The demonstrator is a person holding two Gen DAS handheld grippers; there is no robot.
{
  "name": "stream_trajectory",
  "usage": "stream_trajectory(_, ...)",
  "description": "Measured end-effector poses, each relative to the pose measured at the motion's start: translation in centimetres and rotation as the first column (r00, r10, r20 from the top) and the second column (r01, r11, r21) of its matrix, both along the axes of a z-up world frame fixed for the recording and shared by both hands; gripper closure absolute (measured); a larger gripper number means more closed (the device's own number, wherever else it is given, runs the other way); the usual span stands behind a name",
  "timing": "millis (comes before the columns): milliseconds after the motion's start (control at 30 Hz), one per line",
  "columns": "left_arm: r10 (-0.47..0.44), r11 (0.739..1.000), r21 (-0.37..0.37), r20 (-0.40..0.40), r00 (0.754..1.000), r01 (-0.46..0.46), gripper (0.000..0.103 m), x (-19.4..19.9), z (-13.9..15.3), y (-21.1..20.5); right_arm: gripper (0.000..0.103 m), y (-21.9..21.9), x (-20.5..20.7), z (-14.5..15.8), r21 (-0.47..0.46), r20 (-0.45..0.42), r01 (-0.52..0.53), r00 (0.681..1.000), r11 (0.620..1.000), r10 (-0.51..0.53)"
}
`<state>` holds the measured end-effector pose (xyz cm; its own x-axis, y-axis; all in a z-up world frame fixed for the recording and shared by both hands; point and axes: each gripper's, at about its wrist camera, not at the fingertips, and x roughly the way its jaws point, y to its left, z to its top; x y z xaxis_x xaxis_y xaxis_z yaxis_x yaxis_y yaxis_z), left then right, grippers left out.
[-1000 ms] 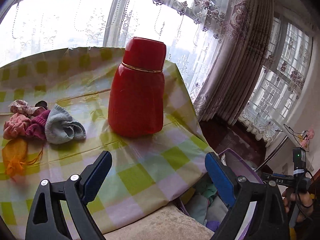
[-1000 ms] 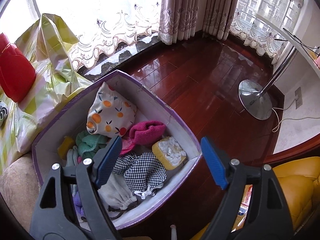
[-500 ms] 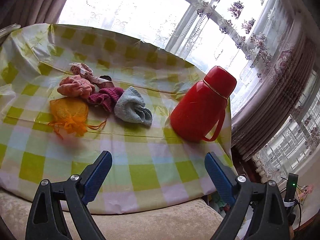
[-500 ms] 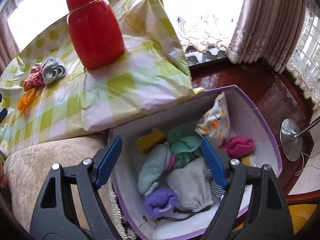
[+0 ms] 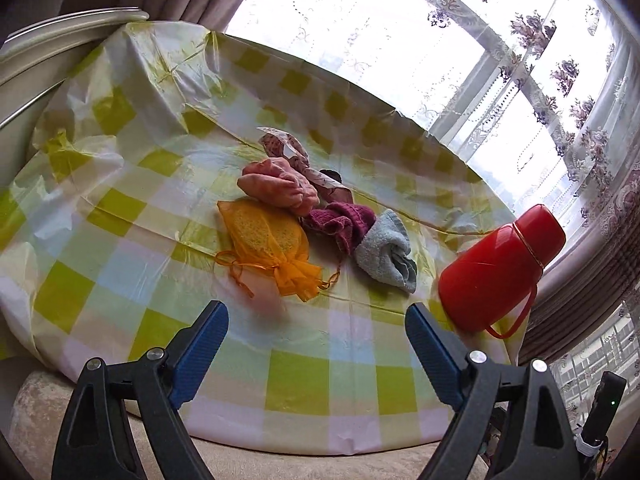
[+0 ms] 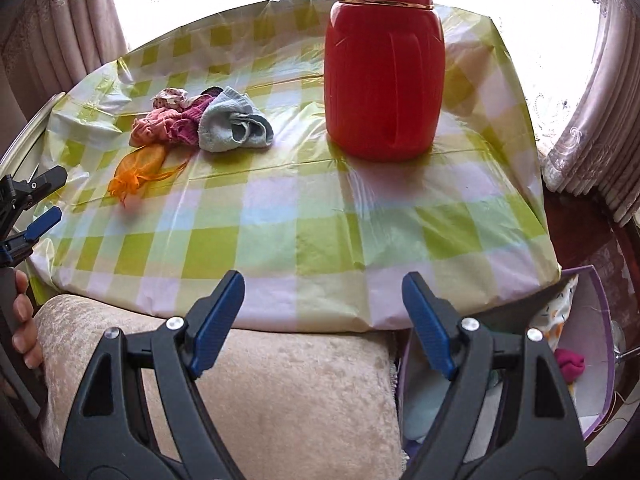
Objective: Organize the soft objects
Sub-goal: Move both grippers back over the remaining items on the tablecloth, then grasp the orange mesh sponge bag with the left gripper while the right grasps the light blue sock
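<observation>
While both claws hang spread with nothing between their blue pads, the soft things wait in a small heap on the tabletop (image 5: 132, 184), which wears a glossy green, white and lilac check cloth. Seen from the left wrist, the left claw (image 5: 316, 332) points down at the near part of that cloth, its jaws having just closed a little yet standing wide and empty. Just beyond it lies an orange mesh pouch (image 5: 266, 240) with its drawstring trailing toward the near edge; behind and touching it sits a pink bundle (image 5: 280, 188), with a patterned scrap of fabric (image 5: 286, 150) tucked at its far side. A maroon knit piece (image 5: 344, 222) lies to the right of the pink one, pressed against a rolled pale blue sock (image 5: 386, 254). Near the sock but apart from it stands a red flask (image 5: 498, 268) with a thin gold band below its cap. From the right wrist, the right claw (image 6: 322, 316) hovers over a beige plush cushion (image 6: 280, 380) at the near edge of the tabletop, well short of the heap. Beside the cushion, low at the right, a purple-rimmed box (image 6: 600, 360) holds more soft items, among them a magenta roll (image 6: 570, 362) and an orange-print pouch (image 6: 560, 312). A hand (image 6: 24, 336) grips the other claw's handle at the left edge.
</observation>
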<state>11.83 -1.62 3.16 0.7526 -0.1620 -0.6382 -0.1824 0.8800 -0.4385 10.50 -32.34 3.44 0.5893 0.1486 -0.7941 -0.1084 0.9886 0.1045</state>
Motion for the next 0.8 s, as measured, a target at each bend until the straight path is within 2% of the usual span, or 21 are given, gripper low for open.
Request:
stream_trajectory(267,0.061,0.998,0.036,-0.115,0.992,-0.058,0.009,5.3,-2.3,1.9,0.018,3.5,3.6,-0.3,0.002,0.019,-0.043,0.999,0.999,0.043)
stream_trajectory(400,0.069,0.994,0.094,-0.175,0.982,-0.053,0.005,8.4,-3.9,2.0,0.017,5.1,5.8,-0.5,0.005,0.031,-0.057,0.998,0.998,0.057)
stream_trajectory(633,0.089,0.979,0.201,-0.235,0.968,-0.041,0.003,12.4,-6.0,1.3,0.015,8.4,10.3,-1.3,-0.001,0.043,-0.079,0.996,0.997,0.079)
stream_trajectory(800,0.078,0.97,0.241,-0.25,0.965,-0.016,0.003,14.1,-7.2,0.9,0.011,9.9,13.3,-1.6,0.02,0.086,-0.079,0.993,0.997,0.077)
